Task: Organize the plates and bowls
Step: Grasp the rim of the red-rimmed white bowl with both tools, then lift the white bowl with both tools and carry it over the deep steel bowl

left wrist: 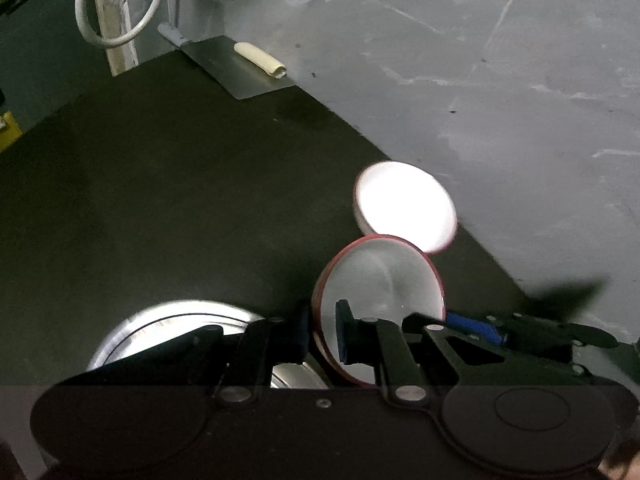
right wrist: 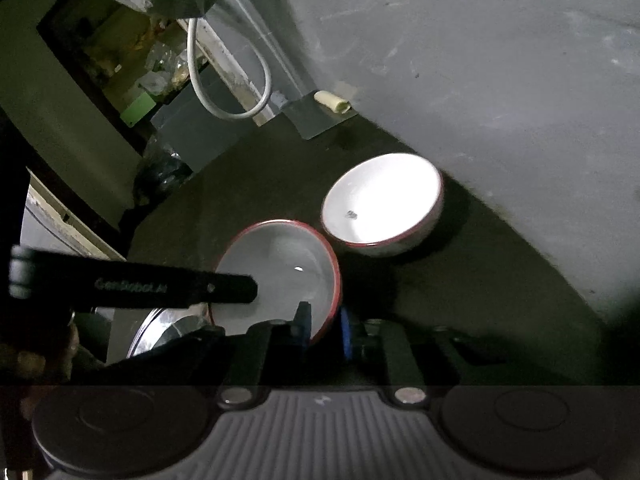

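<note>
Both of my tools are on the same red-rimmed bowl (left wrist: 380,292). My left hand-held gripper (left wrist: 322,334) is clamped on its rim, one finger inside the bowl and one outside. My right hand-held gripper (right wrist: 324,326) straddles the opposite rim; the blue pad outside looks slightly off the wall, so I cannot tell if it is truly pinching.

The bowl is tilted, mouth turned partly sideways, and appears lifted off the dark bench (left wrist: 160,200); whether its base touches I cannot tell. Two-sided hold likely keeps it from swinging on a thin rim grip.

Second bowl (right wrist: 382,210), same red rim, sits tilted at the back edge of the bench against the grey wall (right wrist: 500,80), just beyond the held one, rims near but apart.

Steel plate (left wrist: 176,332) lies at the near left, partly hidden under my left tool.

Judgement: nesting the held bowl into the second one seems the step in hand; risk is rim slip
</note>
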Demonstrator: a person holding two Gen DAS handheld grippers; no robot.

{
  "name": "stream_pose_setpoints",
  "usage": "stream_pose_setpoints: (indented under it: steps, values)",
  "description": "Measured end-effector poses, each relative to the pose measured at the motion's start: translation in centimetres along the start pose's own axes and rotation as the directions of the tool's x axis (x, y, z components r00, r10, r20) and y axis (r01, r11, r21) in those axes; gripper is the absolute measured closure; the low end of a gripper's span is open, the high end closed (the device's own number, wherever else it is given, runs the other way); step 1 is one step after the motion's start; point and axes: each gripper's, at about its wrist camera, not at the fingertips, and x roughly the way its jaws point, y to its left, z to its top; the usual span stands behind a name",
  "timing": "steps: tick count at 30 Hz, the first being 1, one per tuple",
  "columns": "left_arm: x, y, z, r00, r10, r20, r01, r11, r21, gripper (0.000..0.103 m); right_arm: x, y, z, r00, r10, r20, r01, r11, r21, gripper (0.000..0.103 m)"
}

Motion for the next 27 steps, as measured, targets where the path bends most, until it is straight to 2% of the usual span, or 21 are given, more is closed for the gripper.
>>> stream_pose_setpoints:
  steps: [7,13,22,27]
  values:
    - [-2.5,-0.5,-2.1,0.997,-0.064,0.053,0.067,0.996,-0.067,0.090,-2.9,0.2,-0.1,0.999,0.018,0.029,-0.017,0.999,-0.043,0.090]
    - [-5.5,0.2,-4.3,0.991,-0.090,0.099,0.103,0.987,-0.126,0.090,-5.1,1.5,-0.1,0.996,0.085,0.022,-0.082,0.990,-0.112,0.090]
    - [-9.4,2.7,-9.2,0.979,-0.116,0.164,0.154,0.958,-0.240,0.090,-6.7,3.9,-0.9,0.975,0.209,-0.075,-0.221,0.950,-0.221,0.090]
    - [-11.0,3.4,-12.3,0.984,-0.084,0.158,0.128,0.948,-0.293,0.090,-7.1,5.7,-1.7,0.954,0.256,-0.158,-0.293,0.908,-0.299,0.090]
